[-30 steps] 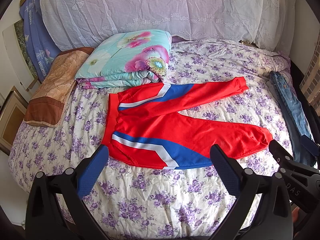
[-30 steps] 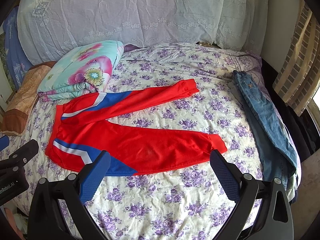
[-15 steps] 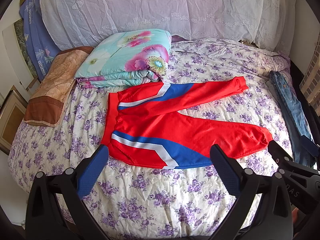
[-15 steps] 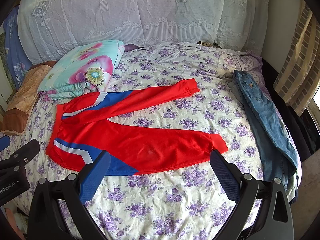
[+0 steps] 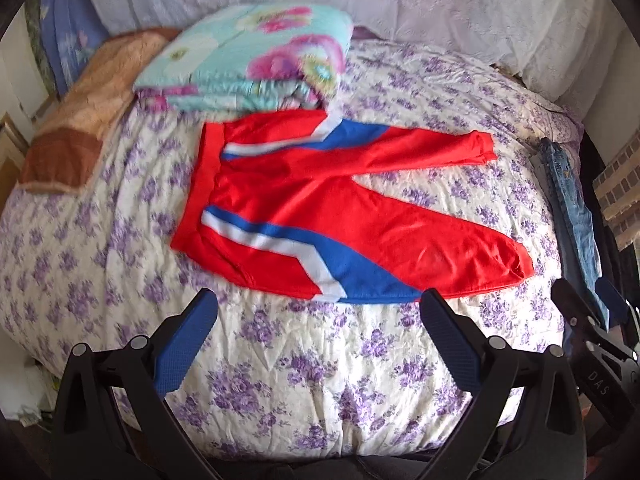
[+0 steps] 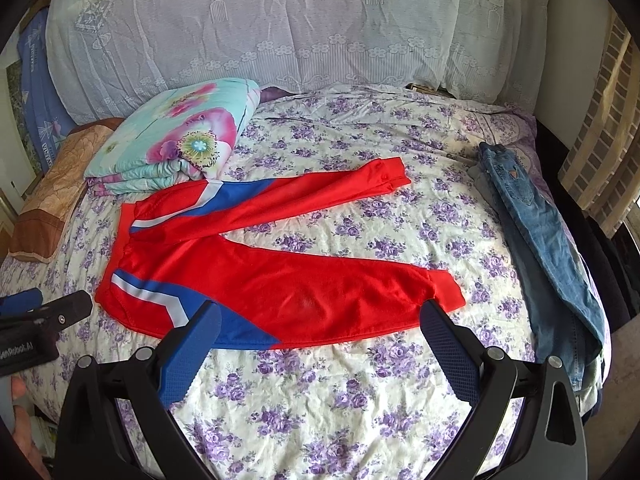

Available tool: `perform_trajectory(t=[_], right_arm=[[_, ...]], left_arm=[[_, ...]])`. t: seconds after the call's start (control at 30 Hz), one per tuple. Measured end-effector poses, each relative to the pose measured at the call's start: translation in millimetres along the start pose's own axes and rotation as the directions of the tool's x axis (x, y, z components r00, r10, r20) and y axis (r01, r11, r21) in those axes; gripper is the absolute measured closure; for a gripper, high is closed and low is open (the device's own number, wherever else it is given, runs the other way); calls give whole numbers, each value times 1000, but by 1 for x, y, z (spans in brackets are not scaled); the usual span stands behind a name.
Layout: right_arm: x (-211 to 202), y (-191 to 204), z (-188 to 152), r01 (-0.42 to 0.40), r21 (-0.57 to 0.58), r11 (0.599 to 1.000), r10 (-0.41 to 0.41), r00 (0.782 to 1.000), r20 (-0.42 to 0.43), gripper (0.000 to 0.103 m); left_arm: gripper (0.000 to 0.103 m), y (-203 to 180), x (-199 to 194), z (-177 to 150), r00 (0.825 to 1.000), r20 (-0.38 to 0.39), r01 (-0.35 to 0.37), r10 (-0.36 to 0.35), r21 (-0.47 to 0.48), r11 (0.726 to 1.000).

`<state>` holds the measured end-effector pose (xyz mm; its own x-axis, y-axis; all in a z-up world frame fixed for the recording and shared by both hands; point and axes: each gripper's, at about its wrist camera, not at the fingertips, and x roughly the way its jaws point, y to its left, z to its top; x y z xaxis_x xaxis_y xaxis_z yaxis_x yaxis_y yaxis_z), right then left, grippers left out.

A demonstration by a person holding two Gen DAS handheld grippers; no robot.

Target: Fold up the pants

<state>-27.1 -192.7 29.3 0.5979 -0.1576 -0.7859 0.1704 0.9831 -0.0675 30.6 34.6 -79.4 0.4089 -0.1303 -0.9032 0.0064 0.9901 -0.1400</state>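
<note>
Red pants [image 5: 320, 208] [image 6: 272, 280] with blue and white stripes lie spread flat on the floral bed sheet [image 5: 304, 380] [image 6: 340, 400], waistband to the left, both legs running right and splayed apart. My left gripper [image 5: 318, 312] hovers open above the near edge of the bed, just short of the lower leg's hem side. My right gripper [image 6: 320, 320] is open too, its fingers framing the lower leg from above, not touching it. Each gripper shows at the edge of the other's view.
A folded floral quilt [image 5: 248, 56] [image 6: 176, 136] rests behind the waistband, touching the upper leg. A brown blanket [image 5: 80, 112] lies at the left. Blue jeans [image 6: 540, 248] [image 5: 572, 208] stretch along the bed's right edge. A lace-covered headboard [image 6: 280, 28] stands behind.
The left wrist view has tilted downward and shifted left, blurring slightly; the pants sit higher in it. The right gripper has edged forward toward the lower leg. The pants have not moved.
</note>
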Motion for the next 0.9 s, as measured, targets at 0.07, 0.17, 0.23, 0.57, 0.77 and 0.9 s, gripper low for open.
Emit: perform_trajectory(t=[0.07,0.17,0.23,0.57,0.77,0.9], right_arm=[[11,0,-9,-29,-24,999,28,999,-28,3],[30,-2,-26,-29,-38,999,25,995,-98,3],[43,-6,-36,-31,-35,999,26,990,-140,3],[78,-56,-76,-27,55,998,38,976,-215,3],[106,-106,-85,-48,226,973,99,971,-217,3],[142,-141,-83,-63,362,930,150,964,-218,3]], left_arm=[[4,31,27,-4,998,-66,9,-15,-95,995],[5,73,62,-2,993,-119,0,-26,-216,976],[5,96,86,2,988,-142,15,-58,-282,959],[84,117,187,30,951,-256,53,-170,-408,912],[97,137,167,19,972,-149,94,-181,-459,883],[97,155,175,2,969,-165,76,-184,-511,856]])
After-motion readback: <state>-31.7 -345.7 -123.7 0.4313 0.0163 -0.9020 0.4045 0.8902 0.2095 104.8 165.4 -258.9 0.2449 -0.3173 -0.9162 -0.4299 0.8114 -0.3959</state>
